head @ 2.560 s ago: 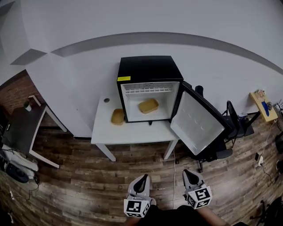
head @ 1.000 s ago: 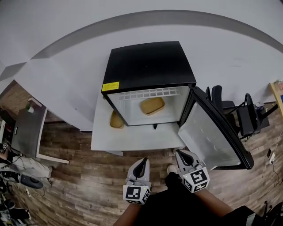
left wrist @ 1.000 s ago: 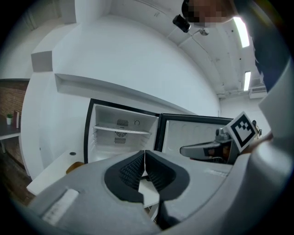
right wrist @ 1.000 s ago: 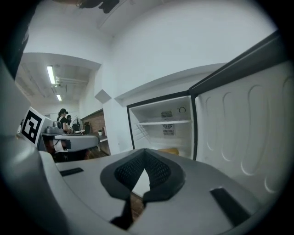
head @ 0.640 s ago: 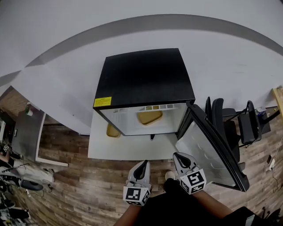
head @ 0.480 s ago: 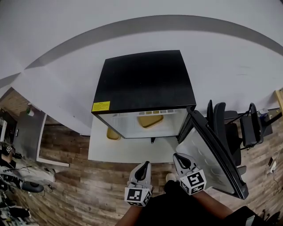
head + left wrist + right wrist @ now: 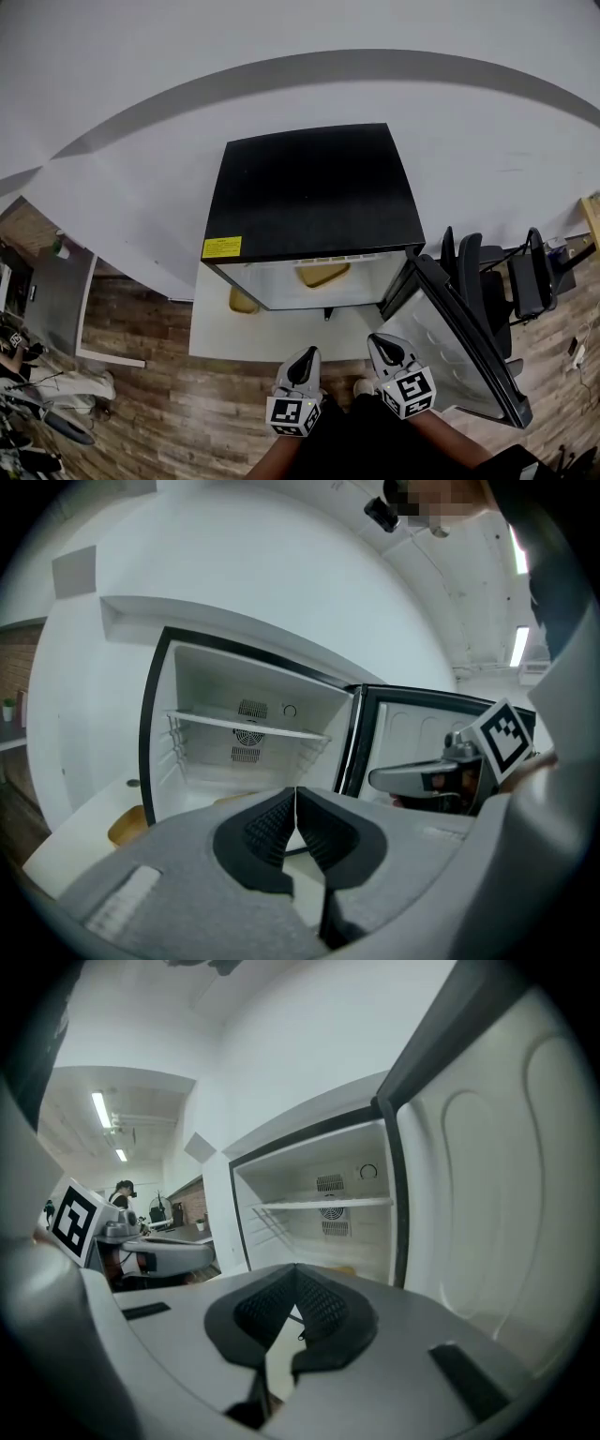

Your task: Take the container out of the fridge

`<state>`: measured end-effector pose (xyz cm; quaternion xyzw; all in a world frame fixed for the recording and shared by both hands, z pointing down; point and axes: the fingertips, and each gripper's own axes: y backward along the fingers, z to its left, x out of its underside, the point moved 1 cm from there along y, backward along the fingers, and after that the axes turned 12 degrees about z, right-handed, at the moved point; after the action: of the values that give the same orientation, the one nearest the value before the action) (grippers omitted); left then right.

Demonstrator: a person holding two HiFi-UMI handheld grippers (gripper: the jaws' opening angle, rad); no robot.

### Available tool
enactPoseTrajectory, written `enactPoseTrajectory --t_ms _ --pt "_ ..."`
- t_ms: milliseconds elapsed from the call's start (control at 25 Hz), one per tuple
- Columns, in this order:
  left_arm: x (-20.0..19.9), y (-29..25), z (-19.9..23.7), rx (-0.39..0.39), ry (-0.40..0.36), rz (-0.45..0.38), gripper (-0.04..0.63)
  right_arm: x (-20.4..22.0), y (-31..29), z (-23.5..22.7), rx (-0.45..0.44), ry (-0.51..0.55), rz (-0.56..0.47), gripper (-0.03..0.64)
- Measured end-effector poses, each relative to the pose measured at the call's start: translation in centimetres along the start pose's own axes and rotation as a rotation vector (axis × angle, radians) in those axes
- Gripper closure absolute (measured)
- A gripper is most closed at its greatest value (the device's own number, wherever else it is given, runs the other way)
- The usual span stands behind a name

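Head view: boxy fridge (image 7: 314, 192), matte black top, on white worktop (image 7: 272, 337); door (image 7: 450, 342) swung wide. Tan rounded container (image 7: 323, 274) on white fridge floor; similar tan piece (image 7: 242, 301) on worktop beside.
Left gripper view: left hand-held gripper (image 7: 295, 803) closed, ribbed black pads (image 7: 267, 827) meeting, nothing between.
Right gripper view: right hand-held gripper (image 7: 295, 1279) closed likewise, empty.

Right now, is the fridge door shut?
No, the fridge door stands swung wide open at the right of the black fridge.
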<state>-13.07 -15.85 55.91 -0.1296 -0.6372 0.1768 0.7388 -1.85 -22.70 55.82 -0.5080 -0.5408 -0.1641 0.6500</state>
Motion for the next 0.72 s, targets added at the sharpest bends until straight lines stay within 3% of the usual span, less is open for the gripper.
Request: enactPoseTrajectory --t_ms 240,520,720 --pt "0.4 -0.8 2.7 0.041 -0.028 0.037 0.578 -1.0 -0.8 1.0 0.033 -0.015 0.008 0.617" --pt "-0.2 -1.3 4.6 0.043 -0.060 0.009 0.574 -1.1 -2.1 0.6 0.085 -0.025 0.020 0.617" --pt "-1.9 -1.9 4.8 0.117 -0.102 -0.028 0.426 -2.0 -2.3 0.8 0.094 -0.037 0.015 0.617"
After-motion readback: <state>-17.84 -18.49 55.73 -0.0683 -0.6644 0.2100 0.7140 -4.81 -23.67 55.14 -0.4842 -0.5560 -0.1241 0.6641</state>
